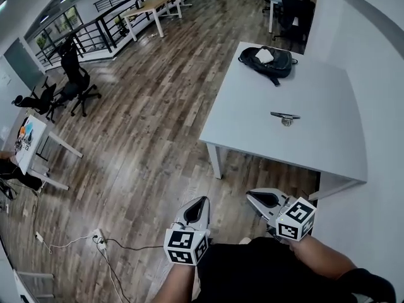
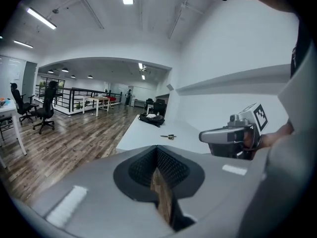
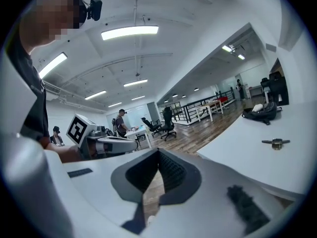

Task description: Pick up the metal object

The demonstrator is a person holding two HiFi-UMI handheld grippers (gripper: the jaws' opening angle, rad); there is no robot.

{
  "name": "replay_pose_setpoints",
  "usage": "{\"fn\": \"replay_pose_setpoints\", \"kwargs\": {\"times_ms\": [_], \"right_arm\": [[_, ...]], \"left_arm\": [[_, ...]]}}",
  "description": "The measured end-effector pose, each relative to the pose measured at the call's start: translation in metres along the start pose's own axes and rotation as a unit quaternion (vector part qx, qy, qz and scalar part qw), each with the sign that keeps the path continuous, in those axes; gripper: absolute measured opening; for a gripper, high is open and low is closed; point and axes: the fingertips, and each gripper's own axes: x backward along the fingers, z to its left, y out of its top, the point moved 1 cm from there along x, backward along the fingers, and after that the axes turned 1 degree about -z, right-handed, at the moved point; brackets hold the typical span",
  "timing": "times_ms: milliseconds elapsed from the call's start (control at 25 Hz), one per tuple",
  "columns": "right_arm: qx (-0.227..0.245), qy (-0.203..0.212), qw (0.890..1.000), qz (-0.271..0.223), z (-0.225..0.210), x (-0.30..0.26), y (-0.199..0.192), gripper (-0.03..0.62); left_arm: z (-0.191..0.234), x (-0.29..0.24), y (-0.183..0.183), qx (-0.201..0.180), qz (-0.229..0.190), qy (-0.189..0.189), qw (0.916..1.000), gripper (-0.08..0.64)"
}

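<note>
Two hand-held grippers sit low in front of the person, side by side and apart from each other, over the wooden floor and short of the bench. The left hand-held gripper has its jaws pressed together with nothing between them. In its own view the dark ribbed pads meet at the tip, and only a sliver of floor shows through the slit lower down. The right hand-held gripper is pressed together and empty in the same way. Each carries a cube with black-and-white square markers at its rear, next to the person's forearm. Each gripper view catches the other gripper off to one side.

Ahead stands the white bench. In the head view its near edge lies close beyond the tips of the right gripper. The metal object lies flat on the bench top, roughly midway across it, well apart from both grippers and touched by neither. It is small, a thin dark bar with a rounder part on its near side. Farther back on the same bench, near the far edge, lies a black backpack with something white on top. A white wall runs along the bench's right side.

To the left, a power strip and its cable lie on the floor. Beyond it stand black office chairs, then a dark railing and wooden tables.
</note>
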Motion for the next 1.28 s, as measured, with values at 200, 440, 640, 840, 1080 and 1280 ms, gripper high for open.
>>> {"fn": "replay_pose_setpoints", "kwargs": {"times_ms": [200,440,640,840,1080,1280], "right_arm": [[-0.011,-0.029,0.999,-0.007,-0.017,0.03,-0.005,-0.004],[-0.022,-0.064,0.997,-0.026,-0.026,0.067,-0.006,-0.005],[-0.04,-0.102,0.993,-0.046,-0.035,0.103,-0.006,-0.005],[-0.059,-0.138,0.987,-0.065,-0.039,0.133,-0.012,-0.005],[-0.088,-0.175,0.978,-0.078,-0.046,0.155,-0.029,-0.003],[-0.09,-0.203,0.971,-0.088,-0.056,0.167,-0.029,-0.003]], "left_arm": [[-0.028,-0.016,0.0,-0.006,0.003,-0.021,0.9998,0.008],[-0.062,-0.03,0.003,-0.025,0.012,-0.055,0.9981,0.008],[-0.091,-0.039,0.011,-0.043,0.021,-0.083,0.9953,0.008],[-0.113,-0.043,0.013,-0.061,0.036,-0.109,0.9916,0.008],[-0.137,-0.052,0.005,-0.053,0.068,-0.154,0.9843,0.008],[-0.149,-0.066,0.003,-0.074,0.077,-0.176,0.9786,0.008]]}}
